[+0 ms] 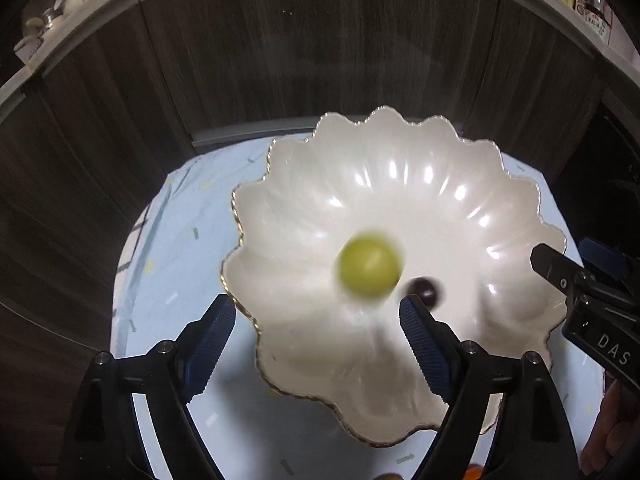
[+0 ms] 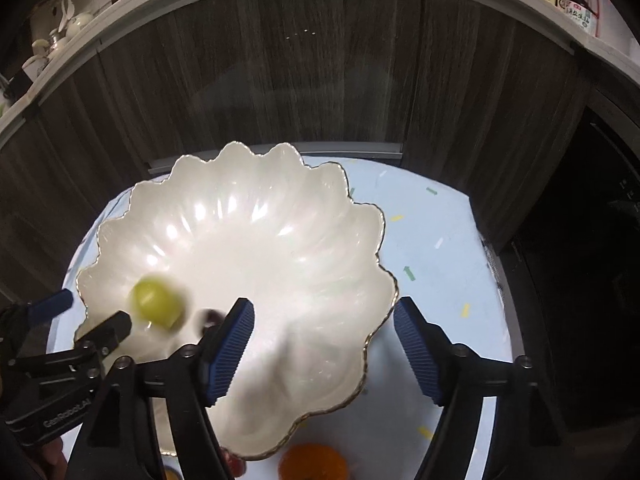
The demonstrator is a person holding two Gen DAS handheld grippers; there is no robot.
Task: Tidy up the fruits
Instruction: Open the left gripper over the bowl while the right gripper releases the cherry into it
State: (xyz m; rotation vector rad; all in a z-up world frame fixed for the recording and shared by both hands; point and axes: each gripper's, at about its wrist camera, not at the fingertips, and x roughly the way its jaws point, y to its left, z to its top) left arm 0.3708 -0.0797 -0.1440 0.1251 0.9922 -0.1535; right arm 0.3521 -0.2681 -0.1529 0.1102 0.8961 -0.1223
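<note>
A white scalloped bowl (image 1: 432,208) with a gold rim sits on a light blue cloth; it also shows in the right wrist view (image 2: 256,224). A green grape (image 1: 369,266), blurred by motion, is free over the bowl between and beyond my left gripper's (image 1: 318,320) open fingers; it shows in the right wrist view too (image 2: 157,306). A dark grape (image 1: 425,290) lies in the bowl beside it, also in the right wrist view (image 2: 209,317). My right gripper (image 2: 324,320) is open and empty above the bowl's near right rim.
An orange fruit (image 2: 313,462) lies on the cloth in front of the bowl, with a red fruit (image 2: 235,465) beside it. Dark wood cabinet fronts (image 1: 280,60) stand behind the table. The cloth (image 2: 432,248) is bare right of the bowl.
</note>
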